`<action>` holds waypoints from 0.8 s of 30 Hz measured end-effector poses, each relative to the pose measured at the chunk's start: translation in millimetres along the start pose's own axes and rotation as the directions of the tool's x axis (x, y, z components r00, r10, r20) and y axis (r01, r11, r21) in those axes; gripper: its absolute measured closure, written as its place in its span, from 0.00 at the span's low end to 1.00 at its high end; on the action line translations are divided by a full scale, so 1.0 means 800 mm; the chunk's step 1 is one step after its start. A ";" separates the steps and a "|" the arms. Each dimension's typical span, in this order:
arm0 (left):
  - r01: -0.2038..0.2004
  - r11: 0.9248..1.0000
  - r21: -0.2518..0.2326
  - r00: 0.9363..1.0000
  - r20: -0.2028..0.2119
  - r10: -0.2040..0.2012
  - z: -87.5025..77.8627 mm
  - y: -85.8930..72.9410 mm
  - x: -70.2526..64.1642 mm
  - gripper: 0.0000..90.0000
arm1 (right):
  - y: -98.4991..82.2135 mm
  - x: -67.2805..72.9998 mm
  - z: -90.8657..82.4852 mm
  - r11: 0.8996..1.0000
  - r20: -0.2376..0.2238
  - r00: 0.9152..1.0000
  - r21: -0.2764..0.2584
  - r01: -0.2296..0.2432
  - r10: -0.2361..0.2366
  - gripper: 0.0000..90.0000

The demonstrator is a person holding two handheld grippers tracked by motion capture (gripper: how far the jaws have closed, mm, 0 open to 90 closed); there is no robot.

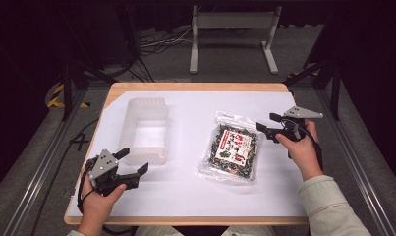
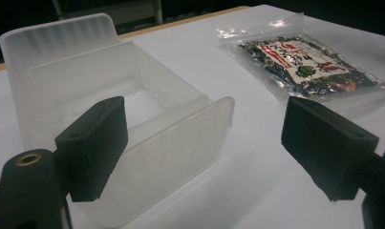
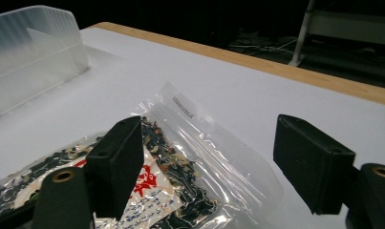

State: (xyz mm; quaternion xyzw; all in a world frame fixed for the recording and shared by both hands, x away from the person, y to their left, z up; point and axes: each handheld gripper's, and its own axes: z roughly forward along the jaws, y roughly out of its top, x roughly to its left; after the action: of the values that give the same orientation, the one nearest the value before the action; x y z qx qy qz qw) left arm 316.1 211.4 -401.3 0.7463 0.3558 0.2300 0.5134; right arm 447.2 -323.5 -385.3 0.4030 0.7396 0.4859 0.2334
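Packet: the clear snack packet lies flat on the white counter, right of centre, nothing holding it.
Long axis: it runs away from you and slightly to the right, the sealed top edge at the far end.
Your right tongs: spread wide and holding nothing, hovering just beside the packet's far right corner; in the right gripper view the clear sealed strip sits between the two jaws.
Direction: from your right tongs the packet lies to the left and toward you, very near.
Contact: I can't quite tell whether a jaw already brushes the film; it looks just clear of it.
Your left tongs: spread too and holding nothing, at the near end of the translucent bin, well apart from the packet.
Nearer hand: your right, by far.
Next move, as I judge it: close your right tongs on that sealed corner.
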 end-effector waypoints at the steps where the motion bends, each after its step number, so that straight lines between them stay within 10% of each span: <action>1: 0.001 1.000 -0.004 1.000 0.000 -0.001 -0.001 0.000 0.000 0.18 | -0.003 -0.006 0.005 1.000 0.009 1.000 0.010 -0.017 0.017 0.30; 24: -0.010 1.000 0.000 1.000 -0.015 0.010 -0.009 -0.005 -0.005 0.17 | -0.031 -0.032 0.049 0.995 0.033 0.998 0.087 -0.047 0.045 0.26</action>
State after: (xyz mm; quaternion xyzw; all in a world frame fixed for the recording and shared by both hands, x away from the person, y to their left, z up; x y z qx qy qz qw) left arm 307.1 213.2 -402.0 0.7463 0.3562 0.2380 0.5094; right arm 481.4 -329.2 -425.6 0.4371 0.7471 0.4520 0.2156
